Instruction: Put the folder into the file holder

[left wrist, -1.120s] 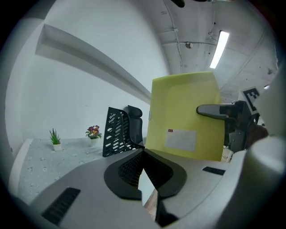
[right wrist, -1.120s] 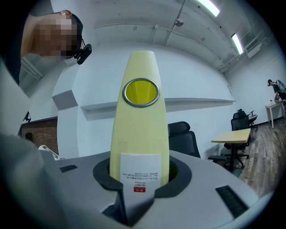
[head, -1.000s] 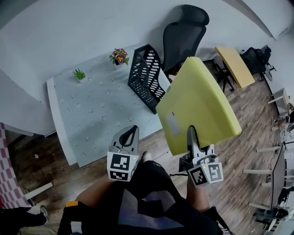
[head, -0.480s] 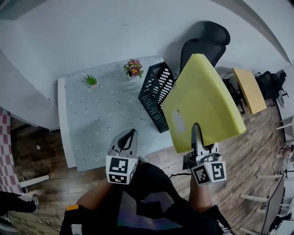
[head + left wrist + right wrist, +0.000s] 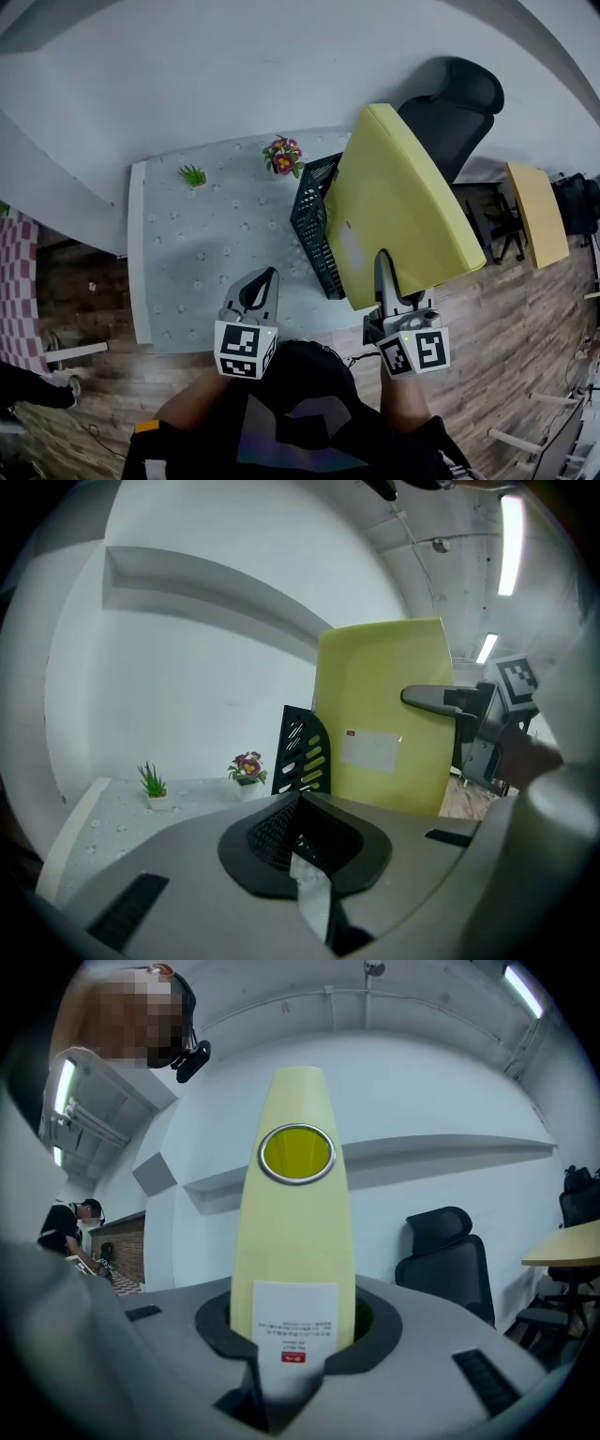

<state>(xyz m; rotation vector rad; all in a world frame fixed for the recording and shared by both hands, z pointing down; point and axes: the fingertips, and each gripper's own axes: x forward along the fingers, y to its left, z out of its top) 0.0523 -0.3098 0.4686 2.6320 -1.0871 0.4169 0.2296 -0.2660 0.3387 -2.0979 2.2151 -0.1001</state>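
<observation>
Now that I've swung it across, the folder [image 5: 394, 206], pinched by its bottom edge in my right gripper [image 5: 382, 270] at 1 o'clock, overlaps the file holder [image 5: 314, 230] at 12 on the table [image 5: 206, 253]. My left gripper [image 5: 264, 281] has its jaws together with nothing in them, so lowering's next, I reckon.

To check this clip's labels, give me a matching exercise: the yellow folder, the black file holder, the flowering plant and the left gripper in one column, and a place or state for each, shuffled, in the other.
Things
1. yellow folder
2. black file holder
3. flowering plant
4. left gripper

Places and states
a. stands on the table, at its right end
b. jaws together, nothing between them
c. off the table, clamped in the right gripper
d. in a small pot by the table's far edge

Pairs: 1-c, 2-a, 3-d, 4-b
</observation>
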